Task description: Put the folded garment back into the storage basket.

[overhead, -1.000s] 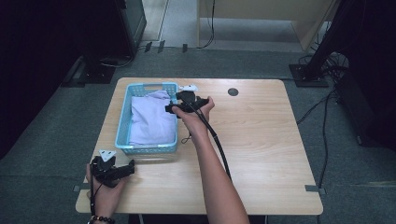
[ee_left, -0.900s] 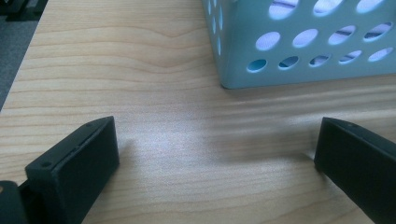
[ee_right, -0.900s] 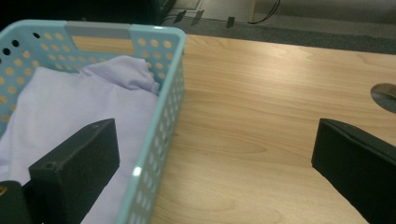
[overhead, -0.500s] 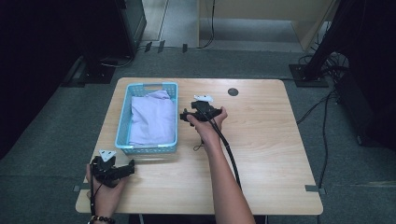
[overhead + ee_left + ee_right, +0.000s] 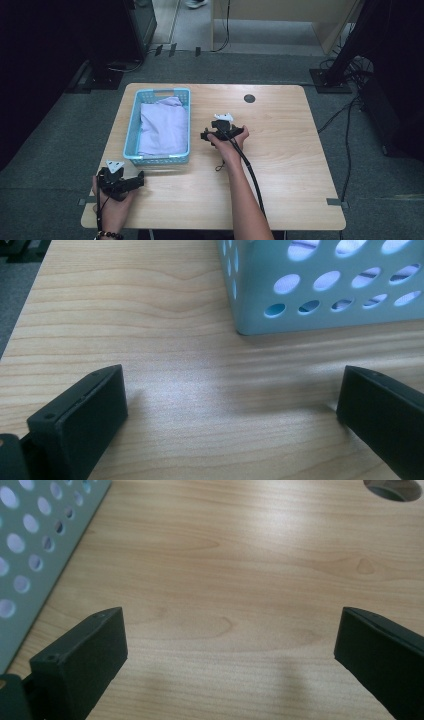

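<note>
1. Right gripper (image 5: 223, 131): jaws spread wide, nothing between them; its own view shows bare wood between the two black pads, the basket wall at 9 to 10 o'clock of that view, a cable hole (image 5: 394, 488) at 1 o'clock

2. Left gripper (image 5: 120, 180): jaws likewise wide apart and empty; its own view shows bare tabletop between them and a basket corner (image 5: 260, 315) at 12 to 1 o'clock, near but not touching

3. Basket (image 5: 131, 131): light blue, perforated, on the left half of the table (image 5: 280, 195); right gripper sits just beside it at its 3 o'clock, left gripper near its front left corner, at 7 o'clock from it

4. Cloth (image 5: 162, 127): pale lilac, folded, lying inside the basket and covering most of its floor; neither gripper touches it

5. Risk, judged: basket looks light; a jaw catching the rim on the way in would likely slide or tip it rather than reach the cloth

6. Risk, judged: a pinch on the top layer alone would let the fold fall open and drag over the rim

7. Risk, judged: jaw tip could snag in a wall perforation if the approach runs too close to the side

8. Risk, judged: the cable (image 5: 250, 172) trailing from the right gripper along the forearm could hook the basket corner during a swing toward 9 o'clock
</note>
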Demonstrator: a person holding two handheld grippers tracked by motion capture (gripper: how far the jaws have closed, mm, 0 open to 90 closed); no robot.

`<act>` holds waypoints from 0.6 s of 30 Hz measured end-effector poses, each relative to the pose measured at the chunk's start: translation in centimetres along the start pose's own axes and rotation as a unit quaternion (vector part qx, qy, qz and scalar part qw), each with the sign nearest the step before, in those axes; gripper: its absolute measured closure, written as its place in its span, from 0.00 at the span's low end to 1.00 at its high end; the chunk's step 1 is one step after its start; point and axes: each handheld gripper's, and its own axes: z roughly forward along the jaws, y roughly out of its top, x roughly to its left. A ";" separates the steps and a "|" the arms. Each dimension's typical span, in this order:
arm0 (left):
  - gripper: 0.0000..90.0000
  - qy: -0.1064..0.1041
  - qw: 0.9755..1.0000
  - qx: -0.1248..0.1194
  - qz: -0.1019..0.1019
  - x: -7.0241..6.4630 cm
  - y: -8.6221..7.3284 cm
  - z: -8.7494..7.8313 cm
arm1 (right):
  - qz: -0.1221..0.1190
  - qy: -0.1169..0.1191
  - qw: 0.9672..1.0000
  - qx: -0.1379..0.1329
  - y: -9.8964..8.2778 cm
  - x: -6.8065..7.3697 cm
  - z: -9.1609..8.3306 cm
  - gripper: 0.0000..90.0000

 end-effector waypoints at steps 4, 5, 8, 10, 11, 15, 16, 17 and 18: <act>0.00 0.000 1.000 0.000 0.000 0.0 0.0 0.0 | -0.004 -0.001 1.000 0.005 -0.8 0.1 0.4 0.00; 0.00 0.000 1.000 0.000 0.000 0.0 0.0 0.0 | -0.009 -0.001 1.000 0.005 -1.1 0.1 0.5 0.00; 0.00 0.000 1.000 -0.001 0.000 0.0 0.0 0.0 | -0.021 -0.002 1.000 0.011 -1.9 0.4 1.0 0.00; 0.00 0.000 1.000 -0.001 0.000 0.0 0.0 0.0 | -0.010 0.010 1.000 0.025 -1.9 0.3 1.1 0.00; 0.00 0.000 1.000 -0.001 0.000 0.0 0.0 0.0 | -0.007 0.008 1.000 0.026 -1.9 0.3 1.1 0.00; 0.00 0.000 1.000 -0.001 0.000 0.0 0.0 0.0 | -0.007 0.005 1.000 0.026 -2.1 0.3 0.9 0.00; 0.00 0.000 1.000 -0.001 0.000 0.0 0.0 0.0 | -0.007 0.005 1.000 0.026 -2.1 0.3 0.9 0.00; 0.00 0.000 1.000 -0.001 0.000 0.0 0.0 0.0 | -0.007 0.006 1.000 0.027 -2.2 0.2 0.8 0.00; 0.00 0.000 1.000 -0.001 0.000 0.0 0.0 0.0 | -0.007 0.006 1.000 0.027 -2.2 0.2 0.8 0.00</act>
